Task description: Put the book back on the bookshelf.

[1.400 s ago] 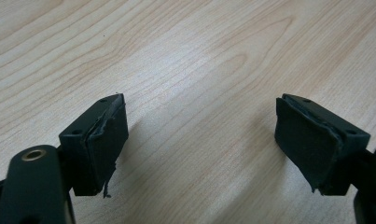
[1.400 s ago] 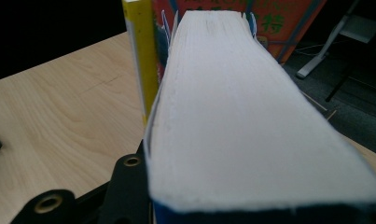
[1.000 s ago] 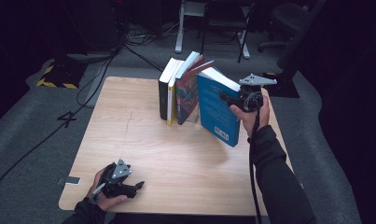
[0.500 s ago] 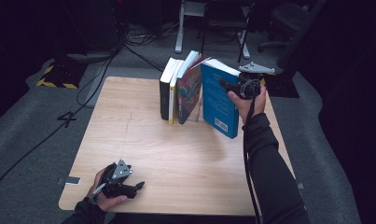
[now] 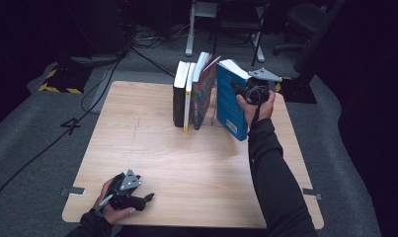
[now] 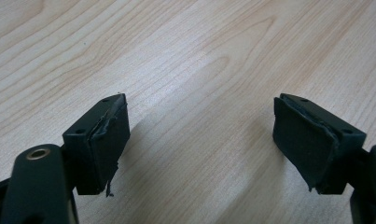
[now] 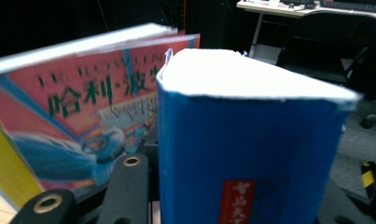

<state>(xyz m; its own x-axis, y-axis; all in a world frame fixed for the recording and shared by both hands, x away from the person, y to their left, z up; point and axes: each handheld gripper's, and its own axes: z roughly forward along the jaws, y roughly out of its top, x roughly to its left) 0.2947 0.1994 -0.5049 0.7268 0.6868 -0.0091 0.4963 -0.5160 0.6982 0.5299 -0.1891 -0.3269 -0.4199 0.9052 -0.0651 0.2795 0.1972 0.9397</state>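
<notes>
Three books stand upright in a row at the back of the wooden table: a black one, a thin yellow-spined one and a colourful red one. Just right of them a blue book stands nearly upright, with my right gripper shut on its upper right edge. In the right gripper view the blue book's spine sits between the jaws, and the red book's cover is to its left. My left gripper rests open on the table near the front left corner, its pads wide apart over bare wood.
Cables run over the grey floor left of the table. A chair and desk legs stand behind it. A yellow-black striped strip lies on the floor at back left.
My right gripper has carried the blue book back toward the row, and it now stands more upright beside the red book. The left gripper has stayed put.
</notes>
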